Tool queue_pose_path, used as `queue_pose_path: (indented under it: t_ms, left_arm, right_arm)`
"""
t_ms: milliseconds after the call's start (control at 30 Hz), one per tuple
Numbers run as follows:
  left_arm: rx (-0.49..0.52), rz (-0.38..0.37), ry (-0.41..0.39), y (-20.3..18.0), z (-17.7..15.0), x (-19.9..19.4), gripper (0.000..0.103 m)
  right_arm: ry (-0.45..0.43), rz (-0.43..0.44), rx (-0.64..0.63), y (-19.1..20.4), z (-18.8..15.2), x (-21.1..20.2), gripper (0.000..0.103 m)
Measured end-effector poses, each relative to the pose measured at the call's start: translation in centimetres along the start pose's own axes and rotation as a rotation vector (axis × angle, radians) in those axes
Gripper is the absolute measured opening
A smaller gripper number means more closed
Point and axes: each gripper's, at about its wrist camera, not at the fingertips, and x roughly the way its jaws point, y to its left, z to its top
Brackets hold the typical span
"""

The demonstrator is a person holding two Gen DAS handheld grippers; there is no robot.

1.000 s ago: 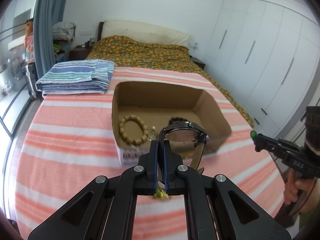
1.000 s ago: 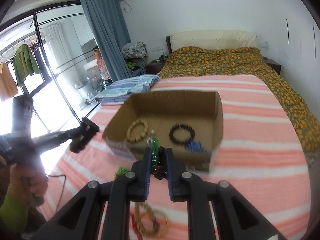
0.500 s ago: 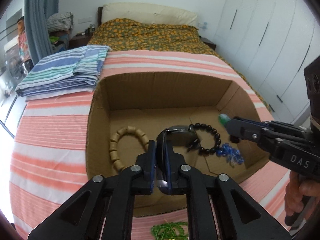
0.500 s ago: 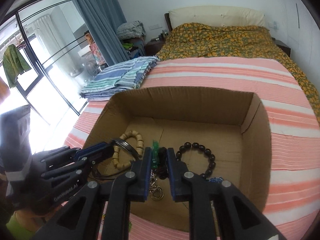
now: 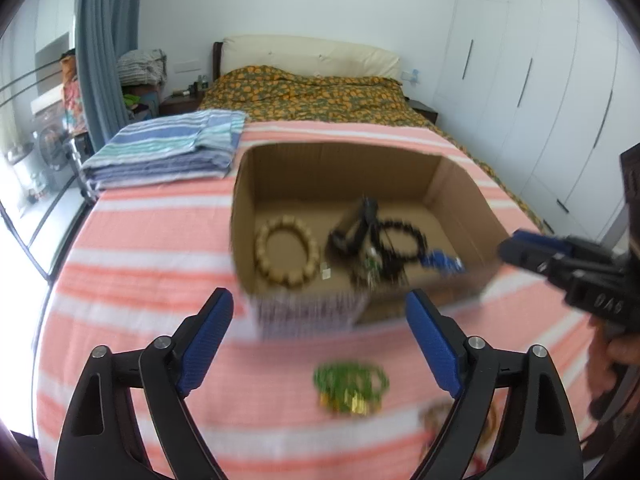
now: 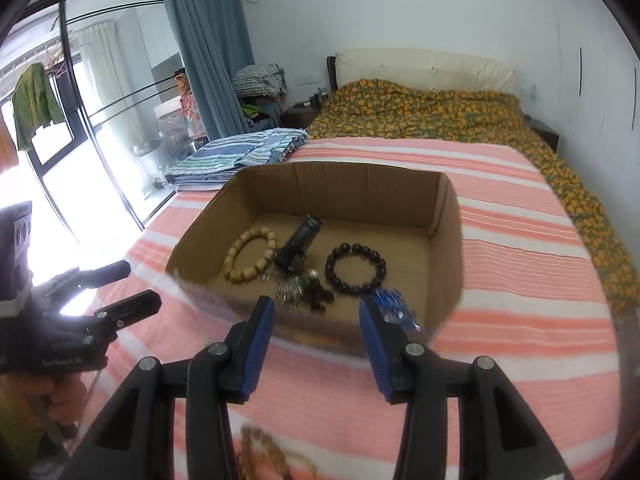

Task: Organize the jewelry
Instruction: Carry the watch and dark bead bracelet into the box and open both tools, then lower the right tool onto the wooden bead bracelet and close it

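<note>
Striped bedding (image 6: 520,280) is carrying a cardboard box (image 6: 444,240) already holding several bracelets (image 6: 356,268); both grippers, left gripper (image 5: 320,336) and right gripper (image 6: 316,332), are opening, holding nothing, while green beads (image 5: 352,386) are waiting outside.

Coral-striped bedspread (image 6: 500,240), brown box (image 6: 360,192), blue-padded claw (image 6: 316,328)

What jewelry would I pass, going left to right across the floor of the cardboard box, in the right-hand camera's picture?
Tan wooden bead bracelet → black watch → dark bead bracelet → blue beads at the near right corner.
</note>
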Motion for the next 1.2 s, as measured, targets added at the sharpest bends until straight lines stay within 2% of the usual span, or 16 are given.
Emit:
queue_pose_path:
  t_ms: [167, 267, 433, 533, 800, 933, 1000, 1033, 1200]
  left_arm:
    - [0.008, 0.031, 0.011, -0.4, -5.9, -3.7, 0.092]
    - [-0.006, 0.028, 0.033, -0.8, -8.8, -4.6, 0.092]
    - [-0.009, -0.022, 0.078, -2.4, -12.1, -5.1, 0.092]
    - [0.000, -0.047, 0.103, -3.3, -13.5, -4.7, 0.092]
    - [-0.013, -0.035, 0.134, -3.3, -14.6, -4.0, 0.092]
    - [-0.032, -0.032, 0.140, -2.8, -14.6, -3.5, 0.092]
    - [-0.033, -0.030, 0.141, -2.7, -14.5, -3.3, 0.092]
    - [-0.032, -0.028, 0.142, -2.7, -14.6, -3.3, 0.092]
    - [-0.027, -0.025, 0.145, -2.7, -14.6, -3.0, 0.092]
  right_arm:
    - [-0.051, -0.082, -0.056, 1.2, -5.9, -5.8, 0.045]
    - [-0.045, -0.112, -0.033, 1.8, -9.5, -7.4, 0.045]
    - [0.004, -0.100, 0.009, 2.3, -14.5, -7.6, 0.045]
    - [0.043, -0.078, 0.038, 2.2, -16.4, -6.8, 0.045]
    - [0.060, -0.048, 0.048, 2.9, -16.5, -6.0, 0.045]
    - [0.075, 0.004, 0.031, 3.0, -15.5, -4.4, 0.045]
    - [0.090, 0.008, 0.013, 3.1, -15.0, -3.2, 0.040]
    - [0.099, 0.013, 0.003, 3.1, -14.7, -2.5, 0.035]
    - [0.142, 0.011, -0.047, 3.2, -13.7, 0.5, 0.027]
